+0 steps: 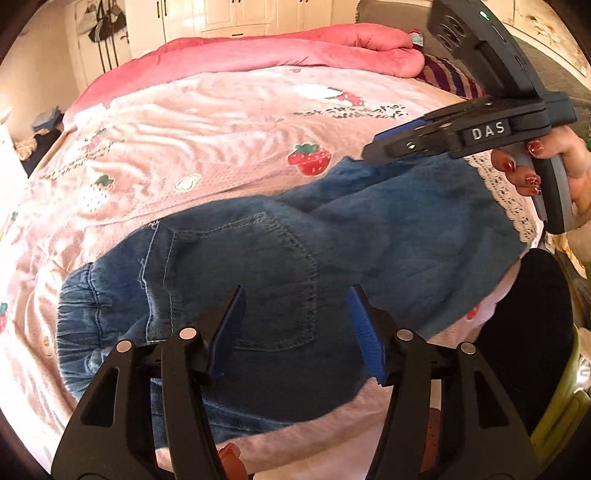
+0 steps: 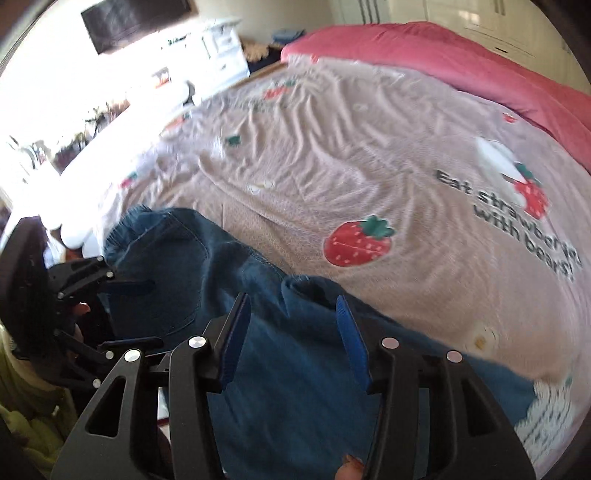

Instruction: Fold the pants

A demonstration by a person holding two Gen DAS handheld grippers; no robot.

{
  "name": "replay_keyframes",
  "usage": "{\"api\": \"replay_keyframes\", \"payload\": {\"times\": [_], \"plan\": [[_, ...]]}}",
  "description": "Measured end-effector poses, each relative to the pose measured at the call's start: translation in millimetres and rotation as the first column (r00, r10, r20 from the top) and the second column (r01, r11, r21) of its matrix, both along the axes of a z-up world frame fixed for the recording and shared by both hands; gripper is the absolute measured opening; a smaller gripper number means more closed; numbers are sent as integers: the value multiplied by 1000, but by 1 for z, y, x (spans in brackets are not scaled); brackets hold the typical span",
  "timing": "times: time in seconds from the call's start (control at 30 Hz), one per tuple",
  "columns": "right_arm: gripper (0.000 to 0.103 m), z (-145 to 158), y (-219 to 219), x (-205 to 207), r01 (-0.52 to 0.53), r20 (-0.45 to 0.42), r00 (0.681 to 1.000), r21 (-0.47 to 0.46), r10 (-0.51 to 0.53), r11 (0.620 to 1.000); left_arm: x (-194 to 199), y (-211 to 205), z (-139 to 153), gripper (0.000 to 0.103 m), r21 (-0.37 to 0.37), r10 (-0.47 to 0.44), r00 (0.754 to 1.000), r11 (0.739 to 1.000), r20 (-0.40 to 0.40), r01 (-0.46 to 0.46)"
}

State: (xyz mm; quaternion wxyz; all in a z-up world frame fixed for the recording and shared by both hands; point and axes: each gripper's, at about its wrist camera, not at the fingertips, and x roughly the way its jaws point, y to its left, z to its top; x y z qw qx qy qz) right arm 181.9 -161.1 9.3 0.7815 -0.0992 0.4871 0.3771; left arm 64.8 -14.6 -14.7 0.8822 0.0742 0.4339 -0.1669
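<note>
Closest to us, our left gripper [image 1: 297, 332] hangs over the pants [image 1: 258, 277] with its jaws spread apart, and nothing is pinched between its blue pads [image 1: 364, 332]. Right under it we see the stitched back pocket [image 1: 280, 266] and, to the left of that, the bunched stretchy waist [image 1: 77, 306]. Our right gripper [image 2: 291, 332] also has its jaws spread, with blue cloth below them but nothing gripped. The pants are blue jeans, lying folded along the near edge of the bed [image 2: 369, 155], on the pink blanket [image 1: 207, 122] with strawberries [image 1: 308, 158] on it. The white lace hem [image 1: 502, 192] of the legs lies off to the right in the left camera's view. In that view the right gripper floats above the leg end, held by a hand [image 1: 554, 166] with red nails [image 1: 533, 181]. In the right camera's view the left gripper sits over the pocket end. Farther back on the blanket we can read "Eat strawberries with bears!" [image 2: 513, 225]. Past that is a darker pink quilt [image 1: 266, 51], bunched along the far side of the bed. Behind it all stand white cupboards [image 1: 229, 14].
</note>
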Motion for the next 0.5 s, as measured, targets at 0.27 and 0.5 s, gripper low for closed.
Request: {"api": "replay_keyframes", "payload": {"times": [0.27, 0.5], "plan": [[8, -36, 11, 24, 47, -153, 987, -61, -56, 997, 10, 5, -17, 53, -4, 8, 1000, 1000, -14, -8], [4, -27, -13, 57, 210, -169, 967, 97, -192, 973, 16, 13, -21, 53, -14, 30, 999, 999, -12, -30]]}}
